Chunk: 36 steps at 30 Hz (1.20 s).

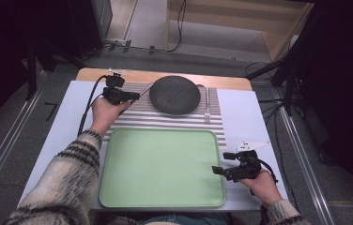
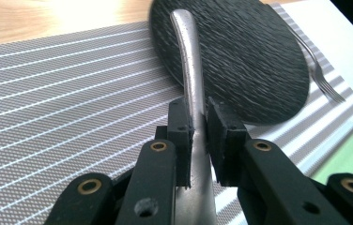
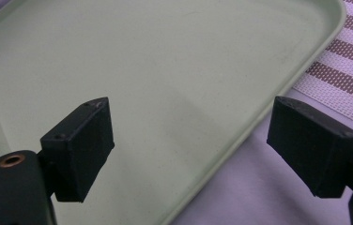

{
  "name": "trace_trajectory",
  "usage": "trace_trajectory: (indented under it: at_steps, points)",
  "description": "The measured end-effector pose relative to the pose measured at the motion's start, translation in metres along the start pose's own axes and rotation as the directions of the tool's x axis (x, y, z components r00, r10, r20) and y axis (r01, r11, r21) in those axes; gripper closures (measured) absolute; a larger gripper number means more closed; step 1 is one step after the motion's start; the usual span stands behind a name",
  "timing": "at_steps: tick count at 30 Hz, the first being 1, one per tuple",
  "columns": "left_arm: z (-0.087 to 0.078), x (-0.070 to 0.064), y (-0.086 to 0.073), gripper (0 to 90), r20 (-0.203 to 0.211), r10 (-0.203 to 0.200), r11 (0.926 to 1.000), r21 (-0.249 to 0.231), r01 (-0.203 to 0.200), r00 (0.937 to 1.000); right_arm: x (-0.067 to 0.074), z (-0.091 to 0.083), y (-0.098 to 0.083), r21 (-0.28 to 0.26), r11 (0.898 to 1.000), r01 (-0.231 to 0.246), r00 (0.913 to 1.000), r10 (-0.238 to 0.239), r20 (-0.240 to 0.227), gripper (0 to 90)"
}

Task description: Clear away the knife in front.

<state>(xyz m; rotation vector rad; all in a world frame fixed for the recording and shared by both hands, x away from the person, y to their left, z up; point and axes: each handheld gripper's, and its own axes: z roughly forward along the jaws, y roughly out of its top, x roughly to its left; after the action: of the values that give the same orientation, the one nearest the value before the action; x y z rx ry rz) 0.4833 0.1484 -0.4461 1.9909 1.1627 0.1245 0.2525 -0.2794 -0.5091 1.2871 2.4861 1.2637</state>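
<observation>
My left claw [image 2: 197, 140] is clamped on a metal utensil handle [image 2: 189, 70], gripped mid-shaft so it stays level above the striped placemat [image 2: 62, 93], its far end over the dark plate [image 1: 174, 94]; a fork [image 1: 207, 105] lies right of the plate; green tray [image 1: 118, 187] sits near for receiving; my right claw [image 3: 191, 145] waits wide over the tray's edge, holding nothing.
</observation>
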Motion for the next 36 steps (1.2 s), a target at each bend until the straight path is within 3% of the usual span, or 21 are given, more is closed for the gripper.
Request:
trace_trajectory:
  at_steps: [10, 36]
  points:
    - [-0.006, -0.015, -0.015, 80.8, 0.063, 0.028, 0.9996, -0.006, -0.027, 0.9976, 0.0, 0.002, 0.002, 0.004, 1.0, 0.005, 1.0, -0.005, -0.001, 12.8]
    - [-0.013, -0.047, -0.048, 80.8, 0.149, 0.094, 0.9955, -0.006, -0.094, 0.9843, -0.001, 0.004, 0.004, 0.006, 1.0, 0.009, 1.0, -0.009, -0.003, 12.8]
